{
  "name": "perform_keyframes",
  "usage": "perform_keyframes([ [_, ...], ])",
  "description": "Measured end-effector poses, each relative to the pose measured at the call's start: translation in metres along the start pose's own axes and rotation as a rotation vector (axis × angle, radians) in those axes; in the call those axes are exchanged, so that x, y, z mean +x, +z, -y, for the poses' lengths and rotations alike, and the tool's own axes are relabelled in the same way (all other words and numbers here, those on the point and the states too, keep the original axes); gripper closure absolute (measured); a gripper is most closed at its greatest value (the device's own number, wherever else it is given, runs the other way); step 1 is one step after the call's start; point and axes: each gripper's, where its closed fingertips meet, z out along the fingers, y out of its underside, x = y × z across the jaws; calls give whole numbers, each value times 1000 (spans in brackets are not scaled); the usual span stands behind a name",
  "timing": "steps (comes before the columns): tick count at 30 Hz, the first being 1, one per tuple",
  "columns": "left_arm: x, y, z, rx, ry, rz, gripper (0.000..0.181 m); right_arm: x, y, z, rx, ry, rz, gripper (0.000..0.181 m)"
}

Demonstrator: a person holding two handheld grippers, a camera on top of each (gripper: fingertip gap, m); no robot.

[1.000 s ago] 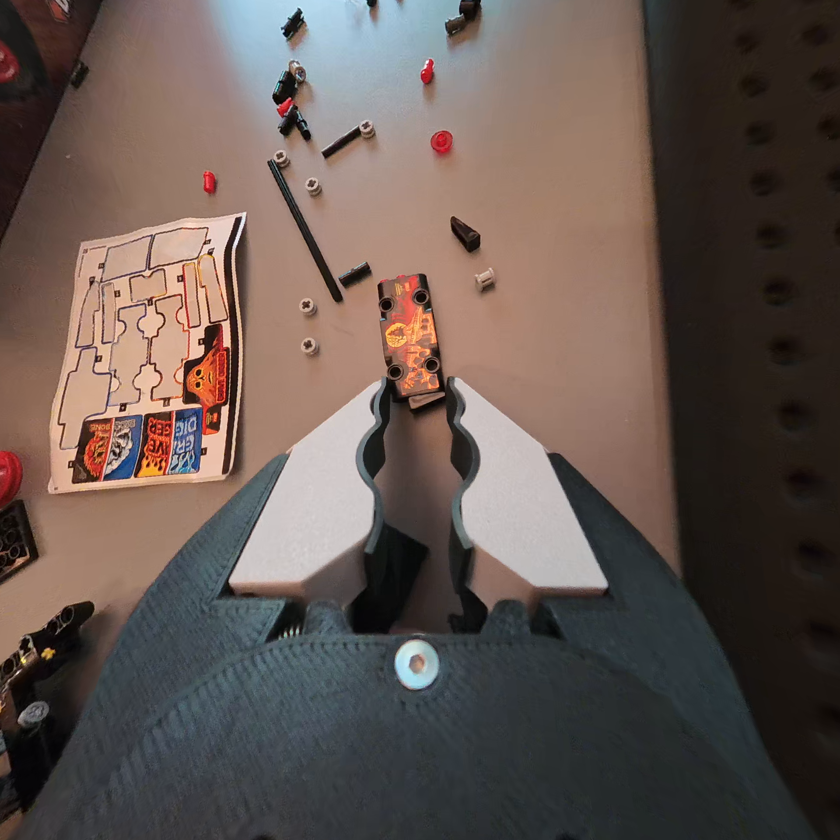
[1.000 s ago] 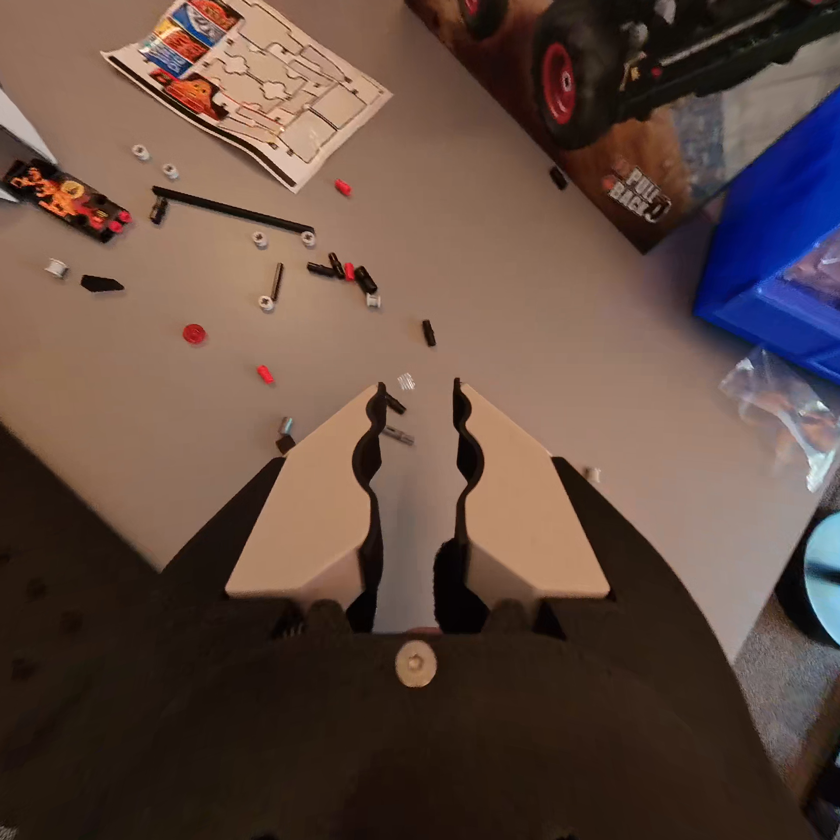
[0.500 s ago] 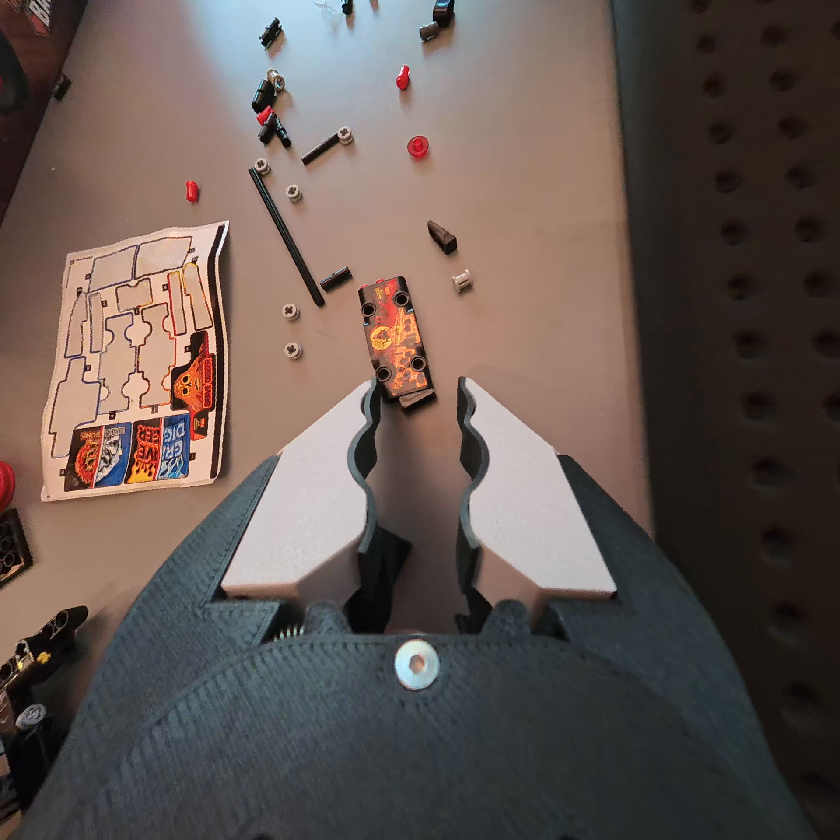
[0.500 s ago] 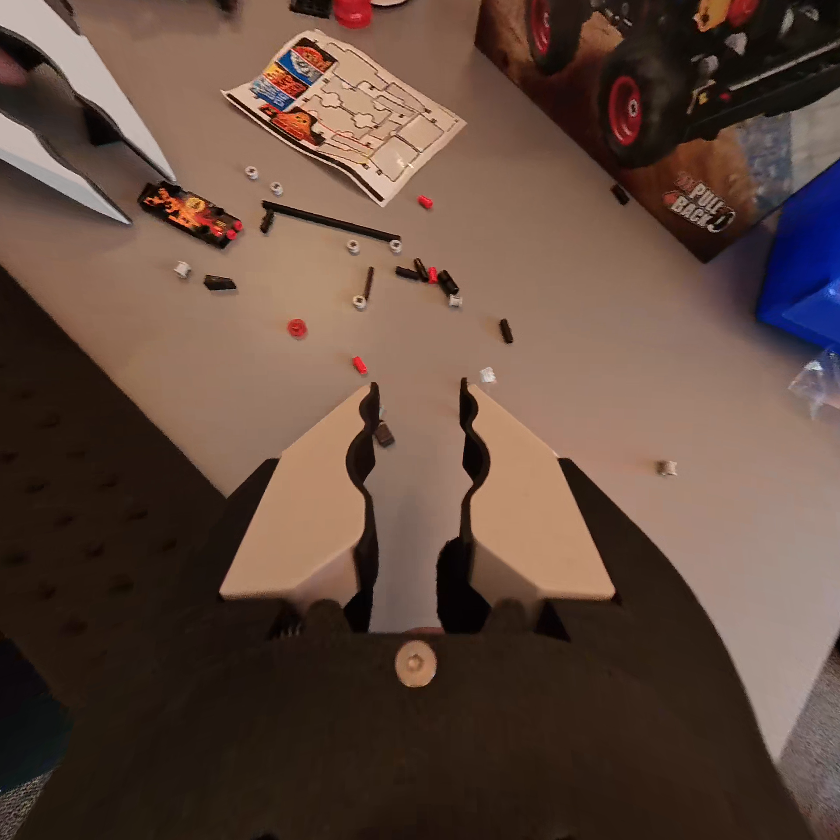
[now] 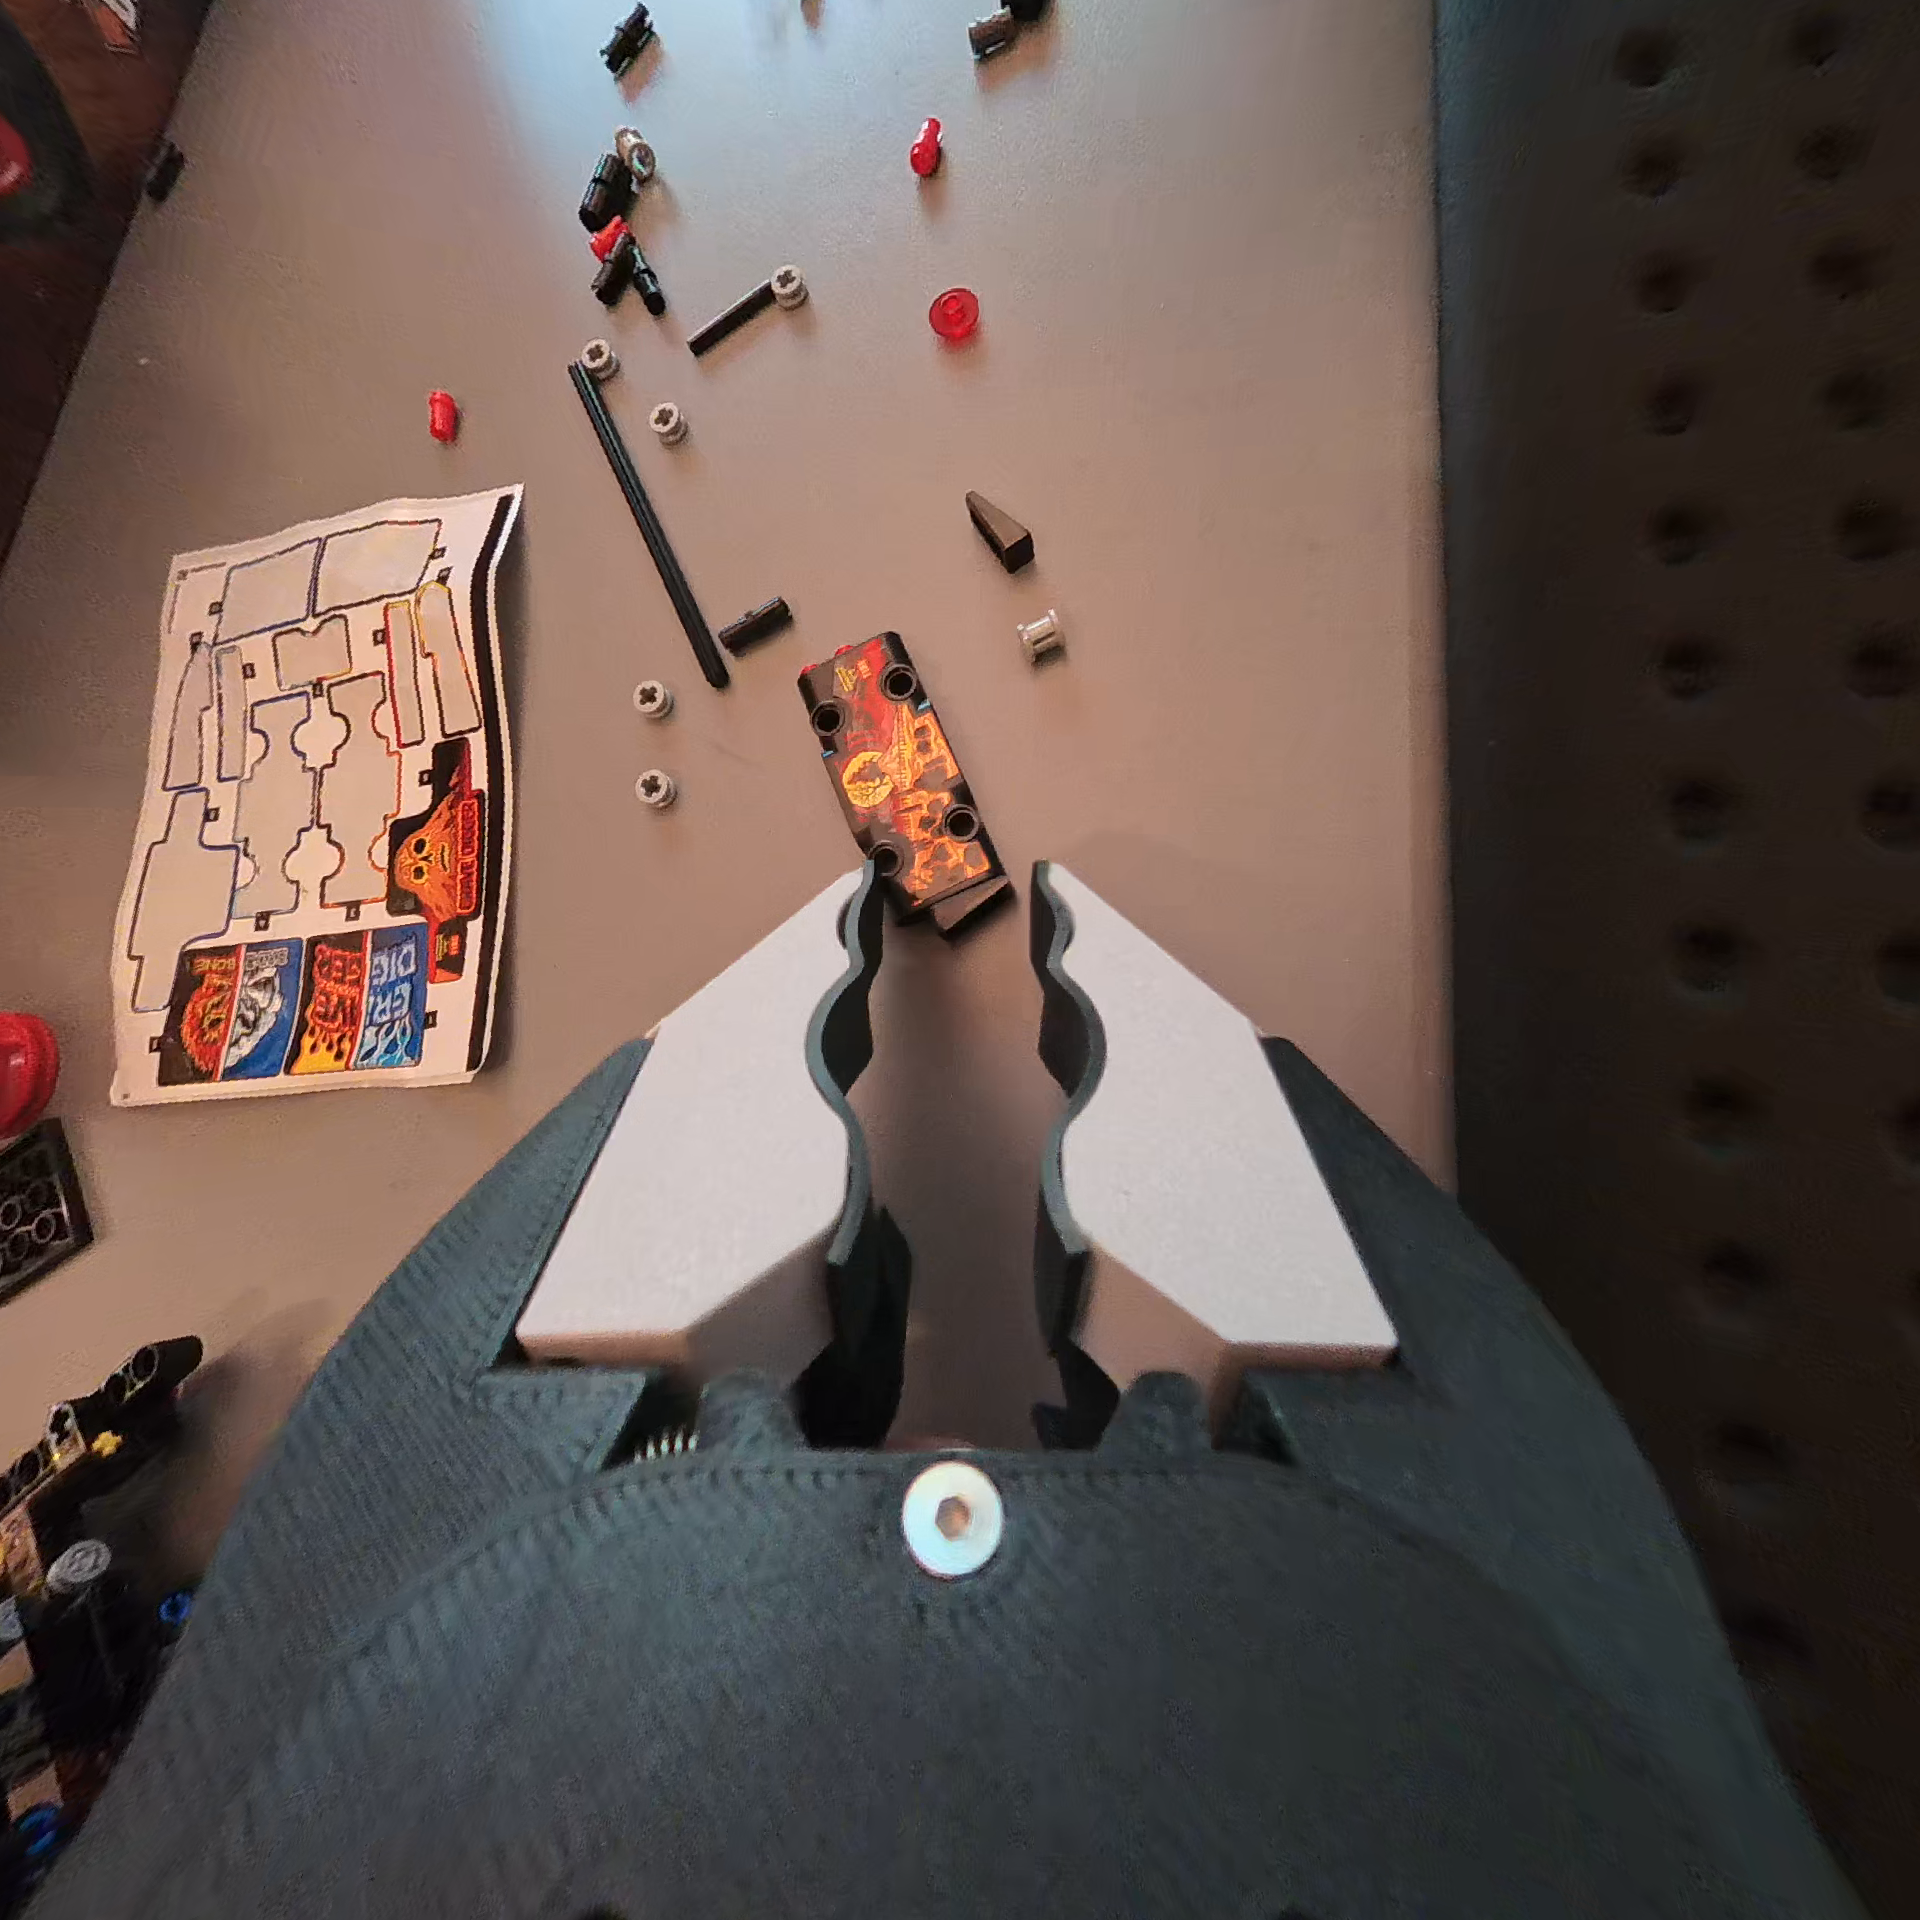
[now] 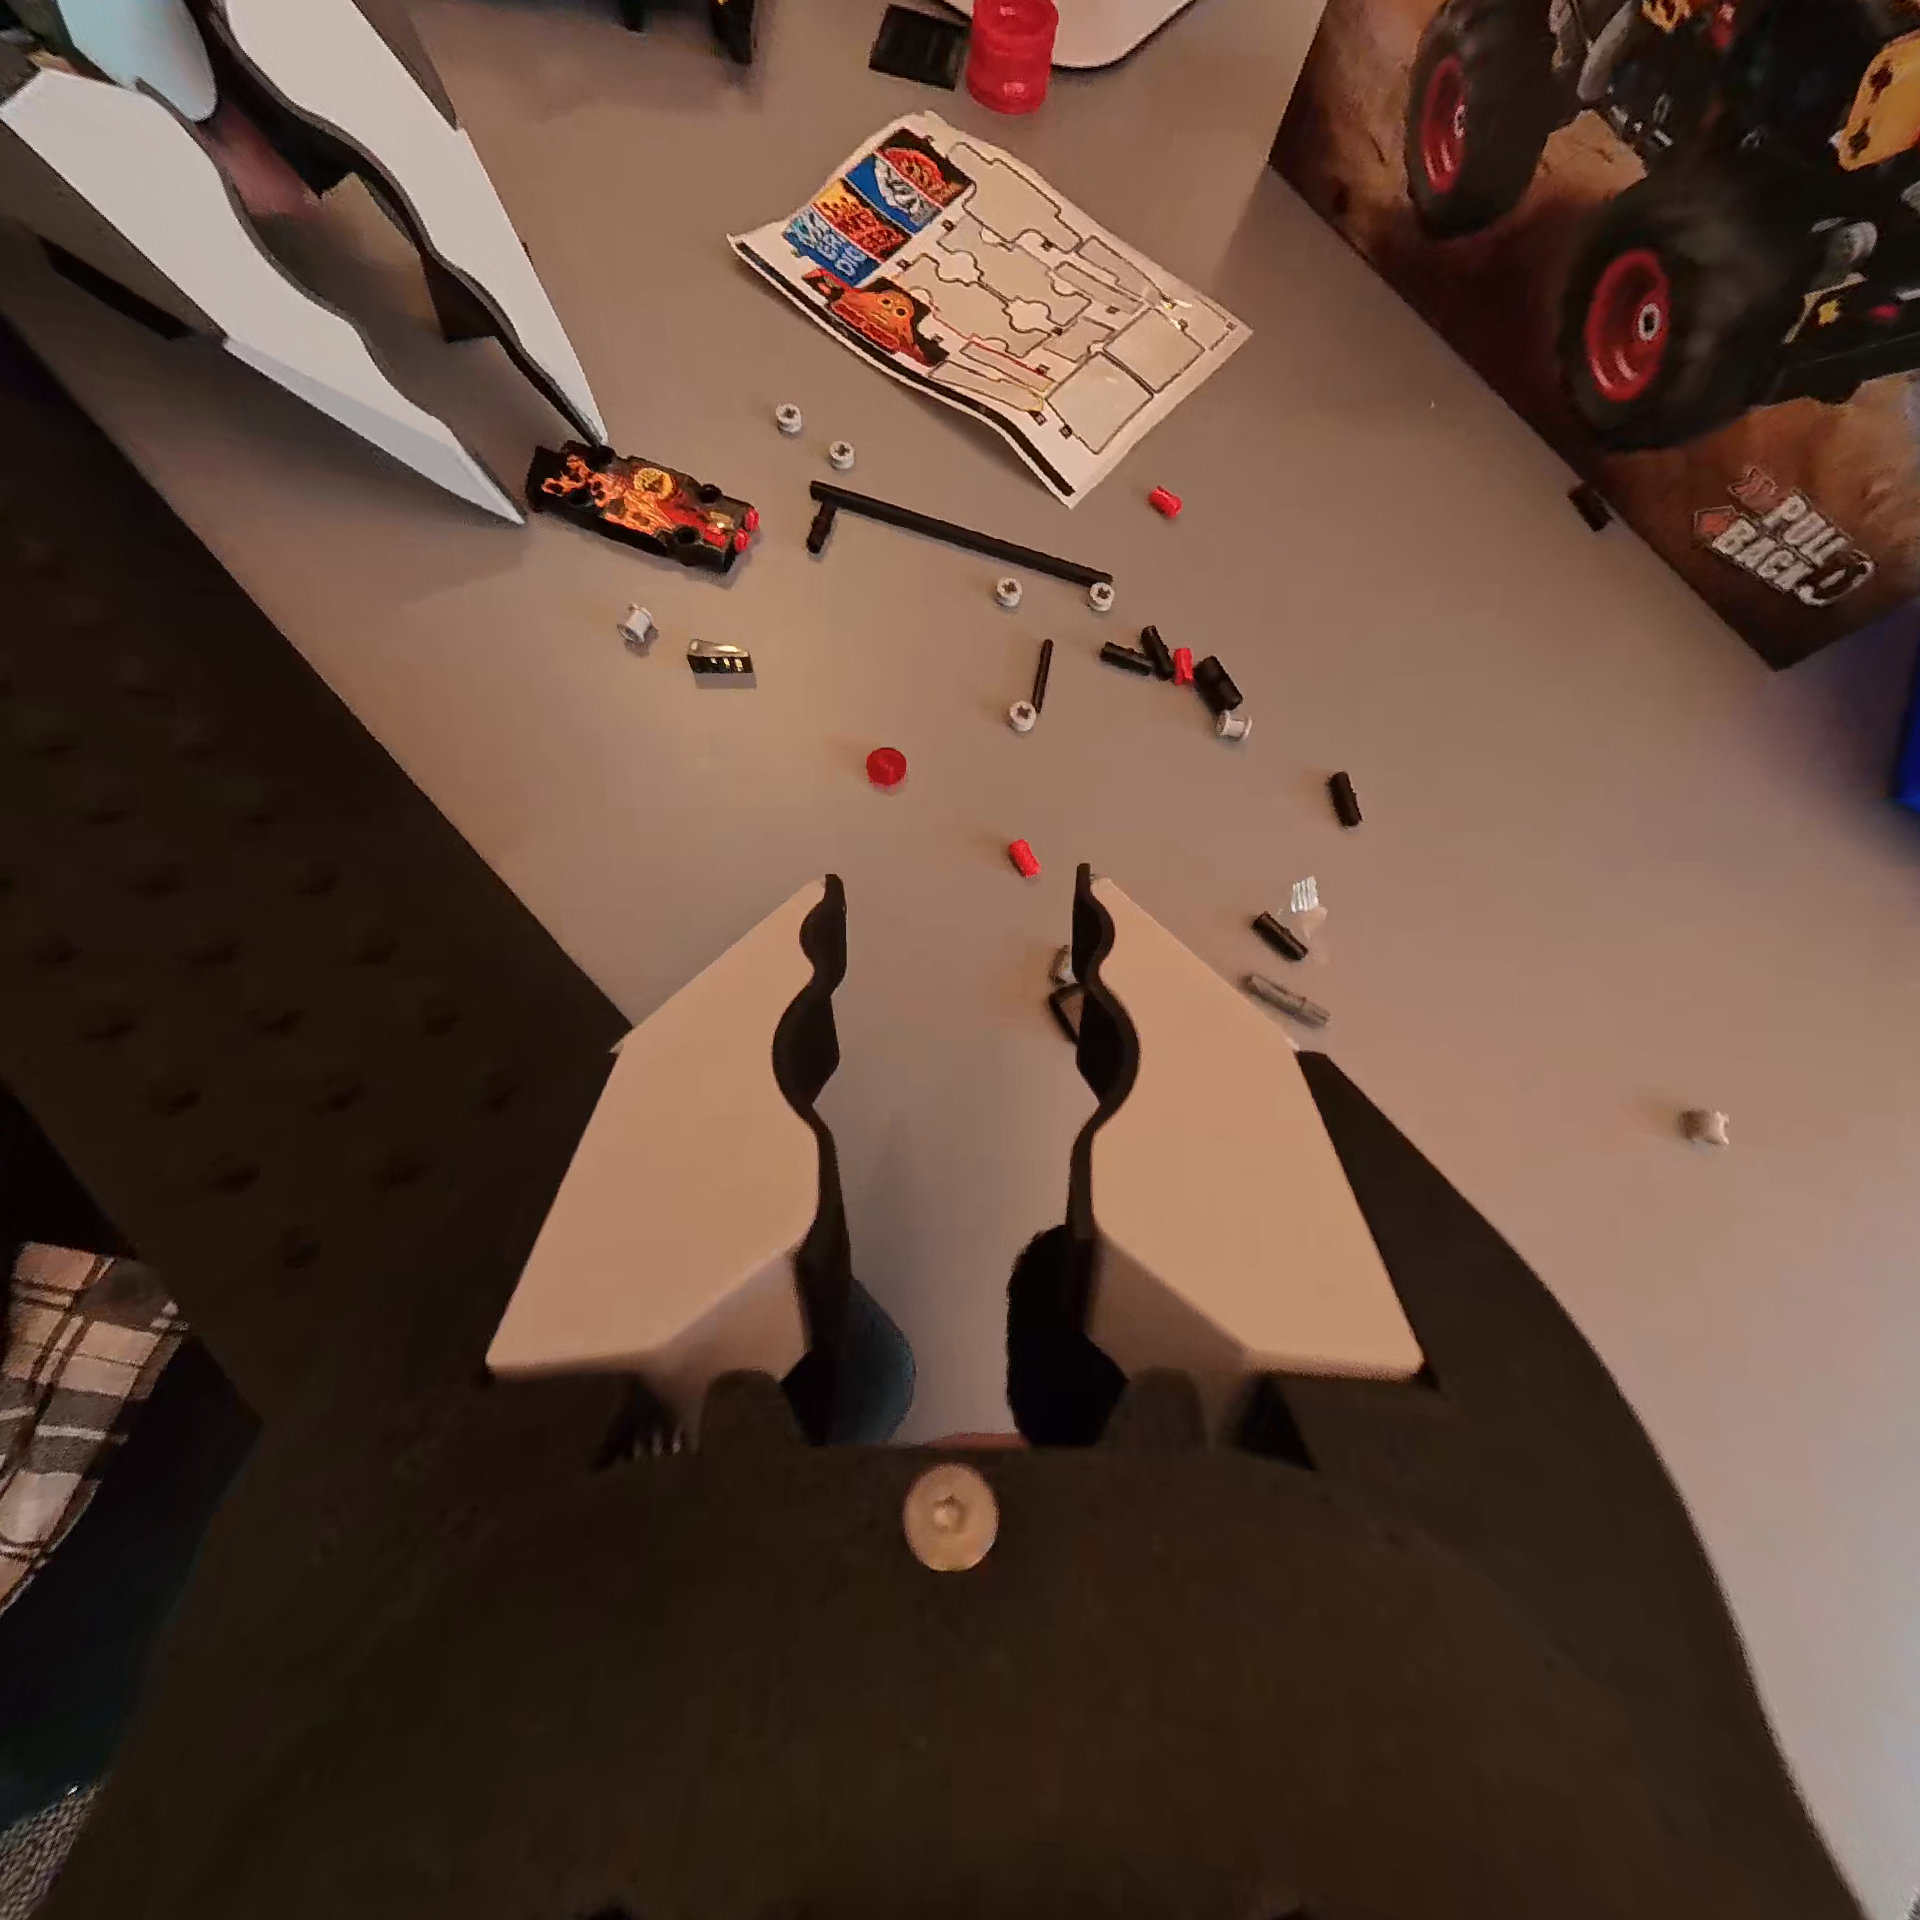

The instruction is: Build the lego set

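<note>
A black Lego panel with an orange flame sticker lies on the grey table, its near end just at the tips of my left gripper, which is open and empty. The panel also shows in the right wrist view, with the left gripper's fingers touching its left end. My right gripper is open and empty above the table's near part, a small red pin just ahead of it. A long black axle lies left of the panel.
A sticker sheet lies at the left. Small black, grey and red pins and bushes are scattered over the table. The set's box stands at the far right. A dark perforated surface borders the table. A partly built black assembly sits lower left. Some 20 cm of space lies between my two pairs of fingers. The left gripper is farther from the small red pin, some 15 cm, than the right, some 7 cm. It is also in sight in the left wrist view.
My left gripper has opened and let go of the flame panel, which now lies on the table slightly turned. My right gripper has pulled back and swung left, away from the small pins.
</note>
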Motion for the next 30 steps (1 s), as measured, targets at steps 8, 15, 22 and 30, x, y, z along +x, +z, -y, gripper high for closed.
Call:
perform_keyframes([
  [8,8,-7,-5,-26,41,-12,158,-2,-7,-19,-21,39,-30,144],
  [15,4,-18,-19,-52,42,29,157,-1,-12,-26,-7,49,-52,143],
  [22,7,-29,-25,-59,34,107,146,-20,-2,-13,32,25,-4,127],
  [30,-4,-36,-43,-58,-243,97,87,-39,58,18,-30,-15,47,56],
])
